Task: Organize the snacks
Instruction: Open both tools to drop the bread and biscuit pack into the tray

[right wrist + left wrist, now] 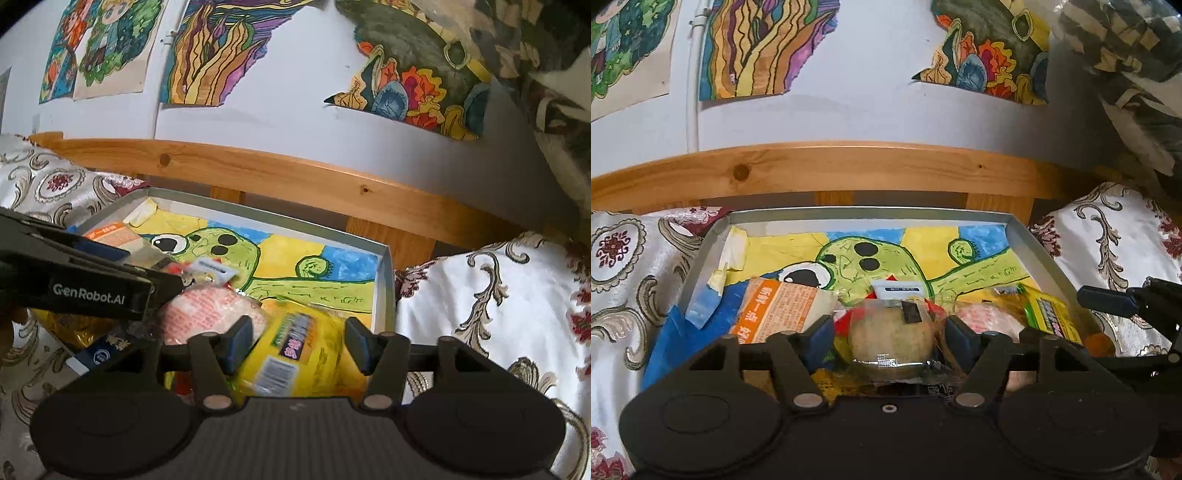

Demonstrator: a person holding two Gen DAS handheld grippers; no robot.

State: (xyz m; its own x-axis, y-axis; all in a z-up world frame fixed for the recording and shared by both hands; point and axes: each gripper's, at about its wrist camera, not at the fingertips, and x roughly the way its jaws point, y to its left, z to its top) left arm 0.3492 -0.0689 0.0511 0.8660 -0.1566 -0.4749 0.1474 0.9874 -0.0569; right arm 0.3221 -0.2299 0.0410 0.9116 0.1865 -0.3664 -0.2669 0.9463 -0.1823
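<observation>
Grey tray [1039,254] sits mid-frame in both views on a floral-pattern cloth [624,266], w/ a wooden rail [849,166] behind it and colourful drawings [764,48] taped to the white wall across the top. Tray floor is lined w/ a green-creature drawing [886,254].

Left gripper [890,332] is low centre of the left wrist view, fingers spread either side of a round bun in clear wrap [892,338]; pads sit close to it but a firm pinch can't be confirmed. An orange-and-white packet [775,314] lies lower left of it, a pink round snack [986,317] to its right, w/ a small white card [899,290] just behind.

Right gripper [299,341] is low centre of the right wrist view, spread around a yellow snack bag [306,350] at the tray's near right corner; contact unclear, bag is blurred. Its label shows a barcode, other print unreadable. Left gripper's body crosses the left side of that view, marked "GenRobot.AI", hiding part of the snack pile. A gold-foil item [74,325] and a blue pack [98,356] at lower left are partly hidden.
</observation>
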